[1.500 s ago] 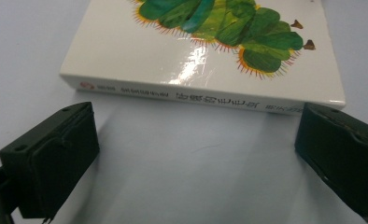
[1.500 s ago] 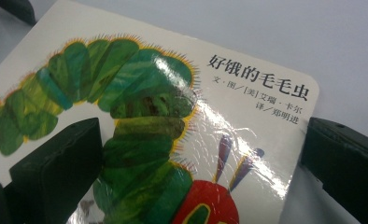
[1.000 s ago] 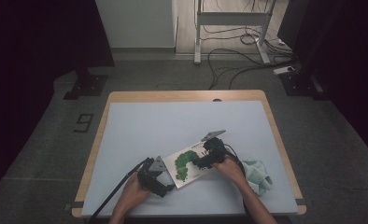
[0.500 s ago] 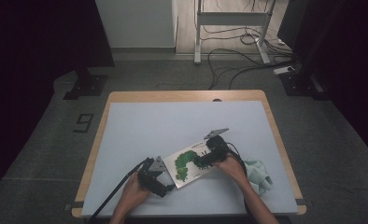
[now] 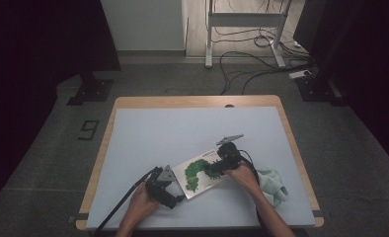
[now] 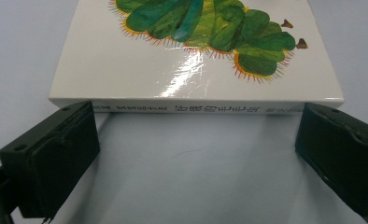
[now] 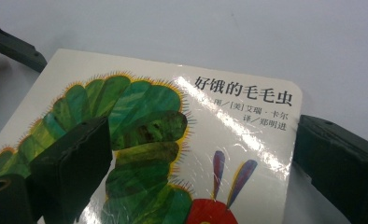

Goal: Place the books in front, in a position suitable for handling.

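I see the glossy white board book with its green caterpillar lying flat at lower centre of the tabletop, both my hand-held grippers spread, left hand-held gripper facing its spine, right hand-held gripper straddling its cover.

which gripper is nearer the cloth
Right. The right gripper rests over the book, its hand just beside the cloth. The left gripper sits at the book's opposite edge, farther from it.

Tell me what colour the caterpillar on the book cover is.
Mostly green, with a red head, on the white book; the right gripper view shows it best.
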`<move>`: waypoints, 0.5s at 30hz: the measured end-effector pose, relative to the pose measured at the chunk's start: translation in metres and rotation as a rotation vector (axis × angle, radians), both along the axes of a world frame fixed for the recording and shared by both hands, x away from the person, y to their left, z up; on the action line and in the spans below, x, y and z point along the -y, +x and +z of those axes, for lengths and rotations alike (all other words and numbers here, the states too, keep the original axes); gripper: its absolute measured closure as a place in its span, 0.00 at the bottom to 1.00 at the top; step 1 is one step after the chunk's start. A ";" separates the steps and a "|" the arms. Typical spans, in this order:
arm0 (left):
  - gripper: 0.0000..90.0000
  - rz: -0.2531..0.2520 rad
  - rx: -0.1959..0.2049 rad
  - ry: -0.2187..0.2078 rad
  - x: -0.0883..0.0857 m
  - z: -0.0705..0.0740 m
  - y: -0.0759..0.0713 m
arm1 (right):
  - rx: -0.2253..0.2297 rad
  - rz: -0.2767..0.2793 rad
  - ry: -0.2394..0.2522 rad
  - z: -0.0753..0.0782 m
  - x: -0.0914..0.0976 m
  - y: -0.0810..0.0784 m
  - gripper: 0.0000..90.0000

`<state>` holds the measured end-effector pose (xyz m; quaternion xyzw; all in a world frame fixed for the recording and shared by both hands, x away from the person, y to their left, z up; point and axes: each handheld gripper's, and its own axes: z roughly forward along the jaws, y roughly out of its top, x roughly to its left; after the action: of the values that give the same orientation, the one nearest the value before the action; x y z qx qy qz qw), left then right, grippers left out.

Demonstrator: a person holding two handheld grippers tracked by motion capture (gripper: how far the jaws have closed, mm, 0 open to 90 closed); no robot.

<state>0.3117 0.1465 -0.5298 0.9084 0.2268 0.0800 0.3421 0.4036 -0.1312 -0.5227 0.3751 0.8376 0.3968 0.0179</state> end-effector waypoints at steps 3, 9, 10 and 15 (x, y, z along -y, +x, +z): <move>0.00 0.000 0.000 0.000 0.000 0.000 0.000 | 0.013 0.000 -0.004 0.005 0.000 -0.002 0.05; 0.00 -0.003 0.001 0.003 0.000 0.000 0.000 | 0.027 -0.010 0.015 0.015 0.002 -0.006 0.05; 0.00 -0.003 0.001 0.003 0.000 0.000 0.000 | 0.021 -0.011 0.022 0.016 0.003 -0.007 0.05; 0.00 -0.002 0.001 0.003 0.000 0.000 0.000 | 0.014 -0.010 0.046 0.018 0.007 -0.010 0.05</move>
<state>0.3117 0.1468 -0.5297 0.9091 0.2254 0.0803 0.3411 0.3939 -0.1381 -0.5044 0.3768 0.8263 0.4183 0.0170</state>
